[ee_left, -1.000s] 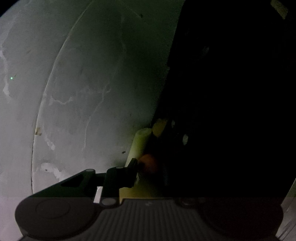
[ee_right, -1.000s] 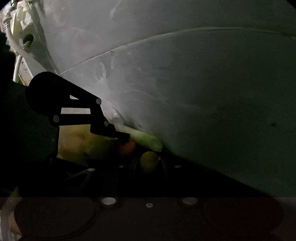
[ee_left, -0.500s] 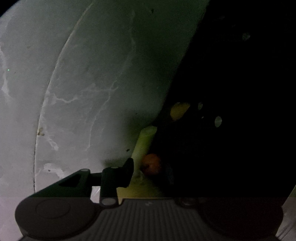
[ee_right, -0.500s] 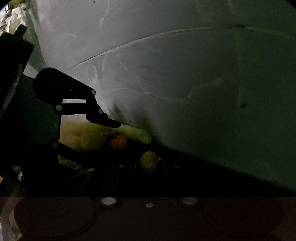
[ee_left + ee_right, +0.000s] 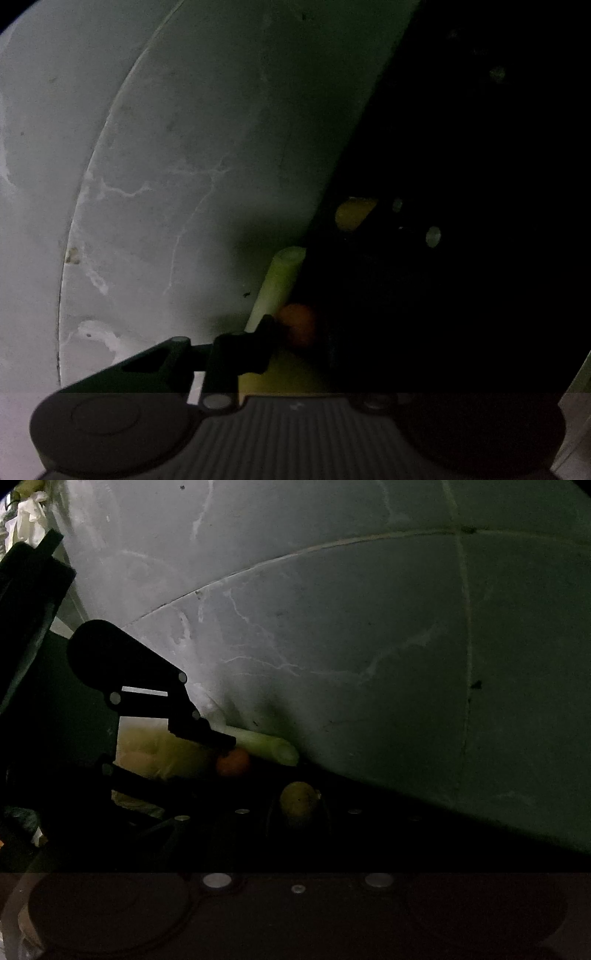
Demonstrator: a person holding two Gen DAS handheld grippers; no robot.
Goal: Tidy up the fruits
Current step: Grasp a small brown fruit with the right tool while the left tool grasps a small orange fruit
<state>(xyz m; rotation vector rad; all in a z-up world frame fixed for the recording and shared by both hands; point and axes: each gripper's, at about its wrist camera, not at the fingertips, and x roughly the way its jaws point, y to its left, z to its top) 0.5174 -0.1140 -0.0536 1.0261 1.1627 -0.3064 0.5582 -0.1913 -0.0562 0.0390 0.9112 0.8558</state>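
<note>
In the dim left wrist view my left gripper [image 5: 295, 334] is closed narrowly on a small orange fruit [image 5: 297, 328]; its left finger [image 5: 258, 339] touches the fruit and the right finger is lost in shadow. A pale green stalk [image 5: 280, 280] lies just beyond. In the right wrist view my right gripper [image 5: 299, 814] is shut on a yellow fruit [image 5: 299, 801]. The same yellow fruit [image 5: 352, 216] shows further off in the left wrist view. The left gripper's black silhouette [image 5: 207, 734] reaches over the orange fruit [image 5: 232, 761] beside the stalk [image 5: 266, 746].
A pale marbled stone surface [image 5: 369, 646] with thin seams fills both views. A yellowish sheet or bag [image 5: 155, 749] lies under the fruits. Crumpled white material [image 5: 26, 520] sits at the far upper left. The right half of the left wrist view is black shadow.
The yellow fruit in my right gripper has moved up and away from the stalk's end. The orange fruit and the left finger keep nearly the same place by the stalk.
</note>
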